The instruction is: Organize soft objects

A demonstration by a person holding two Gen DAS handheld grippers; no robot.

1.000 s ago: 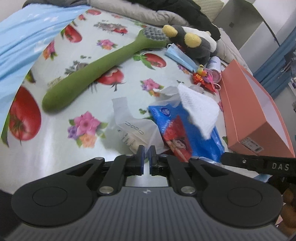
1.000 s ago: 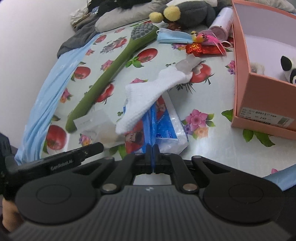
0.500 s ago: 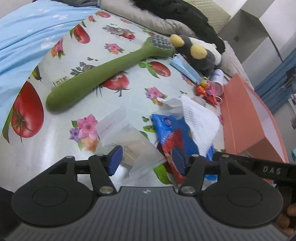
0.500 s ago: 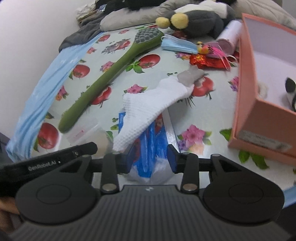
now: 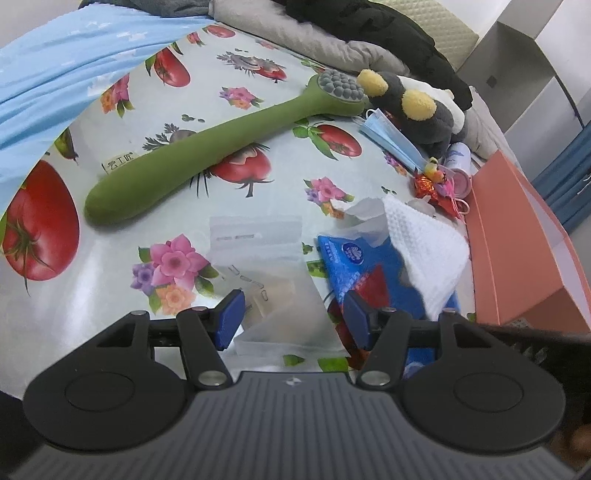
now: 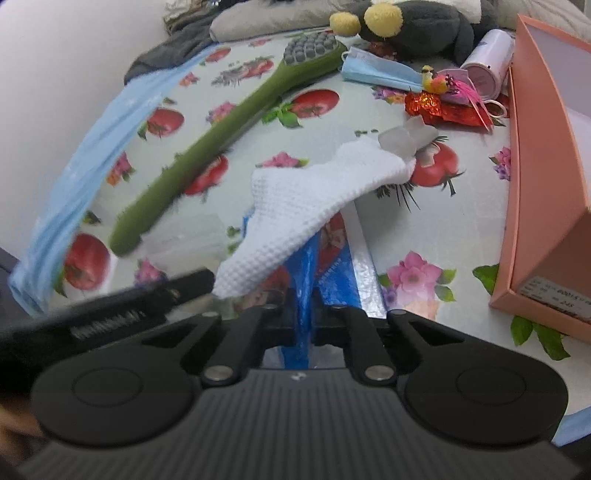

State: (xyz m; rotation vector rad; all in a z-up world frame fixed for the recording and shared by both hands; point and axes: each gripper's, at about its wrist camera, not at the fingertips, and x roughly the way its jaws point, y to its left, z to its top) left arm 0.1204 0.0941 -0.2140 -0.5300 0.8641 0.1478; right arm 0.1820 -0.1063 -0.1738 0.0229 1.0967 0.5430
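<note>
Left gripper (image 5: pixel 291 317) hangs spread wide above a clear plastic bag (image 5: pixel 266 273), its pads apart from it. Left and far lies a green brush (image 5: pixel 207 147). Right gripper (image 6: pixel 304 325) is pinched tight on the blue tissue pack (image 6: pixel 332 266), a white cloth (image 6: pixel 310 199) draped across it. Farthest right stands the pink box (image 6: pixel 543 184), with a plush toy (image 6: pixel 417 26) far behind.

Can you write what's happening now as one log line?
left gripper: open over clear bag | right gripper: shut on blue tissue pack
</note>
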